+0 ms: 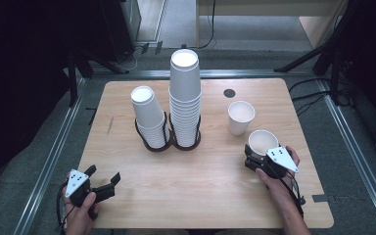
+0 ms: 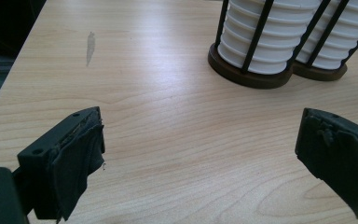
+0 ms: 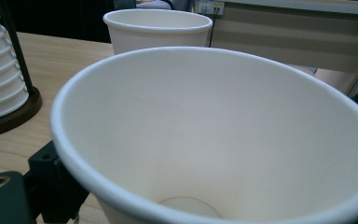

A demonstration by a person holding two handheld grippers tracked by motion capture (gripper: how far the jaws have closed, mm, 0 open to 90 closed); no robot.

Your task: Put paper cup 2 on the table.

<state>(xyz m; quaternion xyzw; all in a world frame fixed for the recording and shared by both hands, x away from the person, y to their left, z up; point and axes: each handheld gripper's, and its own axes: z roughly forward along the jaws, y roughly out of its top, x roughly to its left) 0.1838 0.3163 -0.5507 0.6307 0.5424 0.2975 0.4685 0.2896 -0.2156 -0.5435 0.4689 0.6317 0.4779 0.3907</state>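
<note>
The cup (image 1: 263, 142) stands upright near the right edge of the table (image 1: 210, 196), just in front of a second cup (image 1: 241, 117) and apart from it; the right gripper (image 1: 254, 159) is at its near side, and in the right gripper view the cup (image 3: 223, 135) rises between the jaws; I cannot tell from the pictures whether the pads press its wall or stand just off it. The left gripper (image 1: 103, 180) rests near the left front corner, jaws wide apart and with nothing between them; its own view has bare wood between them.

The cup is of thin white paper, so I judge it very light and easy to tip; its wall is soft and will fold under a hard squeeze, while the rolled rim (image 3: 74, 154) is the stiffest part. The best hold seems to be across the wall a little under the rim, with gentle pressure; the smooth paper may slip if the grip is too loose. Two stacks (image 1: 183, 98) of the same cups stand in black holders (image 1: 155, 144) at the middle of the table, well apart from the cup.
</note>
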